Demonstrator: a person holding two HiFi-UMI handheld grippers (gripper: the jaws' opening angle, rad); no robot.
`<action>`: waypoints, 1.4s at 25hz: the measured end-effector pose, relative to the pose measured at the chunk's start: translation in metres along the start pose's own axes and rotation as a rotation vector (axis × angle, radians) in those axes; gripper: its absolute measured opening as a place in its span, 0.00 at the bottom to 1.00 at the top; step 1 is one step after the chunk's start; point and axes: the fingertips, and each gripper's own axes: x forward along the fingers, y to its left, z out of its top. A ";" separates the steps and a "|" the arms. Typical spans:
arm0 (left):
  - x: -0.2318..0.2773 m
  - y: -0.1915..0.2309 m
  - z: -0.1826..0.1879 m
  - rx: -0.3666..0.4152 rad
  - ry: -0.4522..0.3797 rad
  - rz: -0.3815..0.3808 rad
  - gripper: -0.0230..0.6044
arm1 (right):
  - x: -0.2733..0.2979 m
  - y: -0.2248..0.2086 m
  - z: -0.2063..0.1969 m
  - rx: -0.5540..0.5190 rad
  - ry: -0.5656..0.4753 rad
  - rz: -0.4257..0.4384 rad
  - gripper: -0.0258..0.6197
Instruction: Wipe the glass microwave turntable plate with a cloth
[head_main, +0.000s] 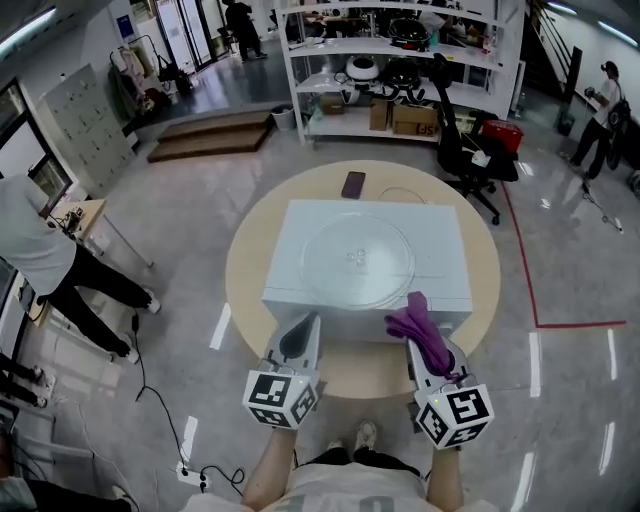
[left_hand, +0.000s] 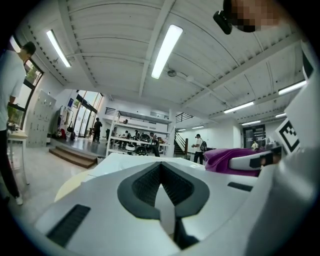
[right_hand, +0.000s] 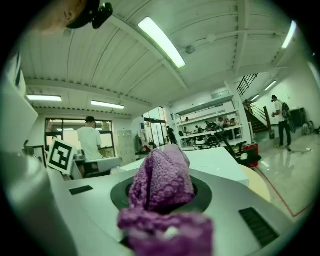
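The clear glass turntable plate (head_main: 358, 259) lies flat on top of a white microwave (head_main: 300, 285) on a round table. A purple cloth (head_main: 421, 328) is bunched in my right gripper (head_main: 418, 335), which is shut on it just in front of the microwave's near right corner. In the right gripper view the cloth (right_hand: 161, 185) fills the jaws and spills over them. My left gripper (head_main: 300, 330) hovers at the microwave's near left edge, jaws shut with nothing between them; its dark pads (left_hand: 145, 185) meet in the left gripper view.
A dark phone (head_main: 353, 184) lies on the round wooden table (head_main: 245, 270) behind the microwave. A black office chair (head_main: 465, 155) and metal shelving (head_main: 400, 70) stand beyond. One person (head_main: 45, 255) stands at the left by a small desk, and others are farther off.
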 end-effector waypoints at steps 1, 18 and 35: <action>-0.004 -0.001 0.000 0.004 0.002 -0.005 0.03 | -0.004 0.010 0.002 0.023 -0.021 0.051 0.11; -0.196 0.022 0.003 -0.044 -0.043 -0.004 0.03 | -0.118 0.172 -0.013 -0.052 -0.068 0.081 0.11; -0.227 -0.054 0.048 0.101 -0.098 -0.004 0.03 | -0.225 0.111 0.004 0.017 -0.144 -0.054 0.11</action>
